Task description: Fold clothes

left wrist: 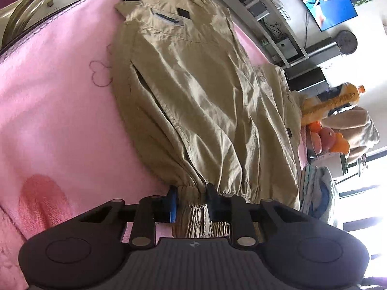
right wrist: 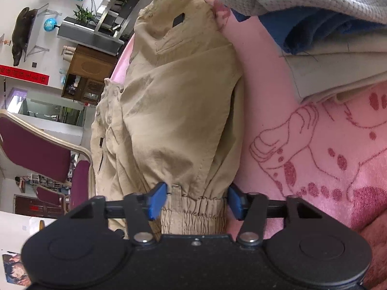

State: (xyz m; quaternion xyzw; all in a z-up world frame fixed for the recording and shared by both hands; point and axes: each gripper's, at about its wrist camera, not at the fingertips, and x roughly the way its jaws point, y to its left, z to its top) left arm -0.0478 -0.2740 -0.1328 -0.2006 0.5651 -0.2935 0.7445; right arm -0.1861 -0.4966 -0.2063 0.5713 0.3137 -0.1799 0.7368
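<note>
— Left wrist view: what is seen at the left gripper (left wrist: 191, 204)?

— Its jaws are clamped on one elastic cuff (left wrist: 192, 207) of the khaki trousers (left wrist: 193, 91). The fabric is pinched between the blue pad and the dark one. The trousers are laid out lengthwise on the pink blanket (left wrist: 48, 96), waistband at the far end, with black belt loops showing there.

— And in the right wrist view?

— The right gripper (right wrist: 197, 203) is placed around the other cuff (right wrist: 193, 212). Its jaws are set apart, one blue pad on each side of the gathered elastic — whether the cloth is touched by them cannot be told. The trousers (right wrist: 174, 111) are stretched away from the camera over the blanket (right wrist: 314, 157), which carries a red line drawing.

— What is found nearby?

— A stack of folded clothes (right wrist: 314, 24) is seen just beside the trousers' far end. An orange drink bottle (left wrist: 331, 101) and some oranges (left wrist: 329, 137) are seen beyond the trousers' edge. A maroon chair (right wrist: 33, 147) is stood past the blanket's side.
</note>
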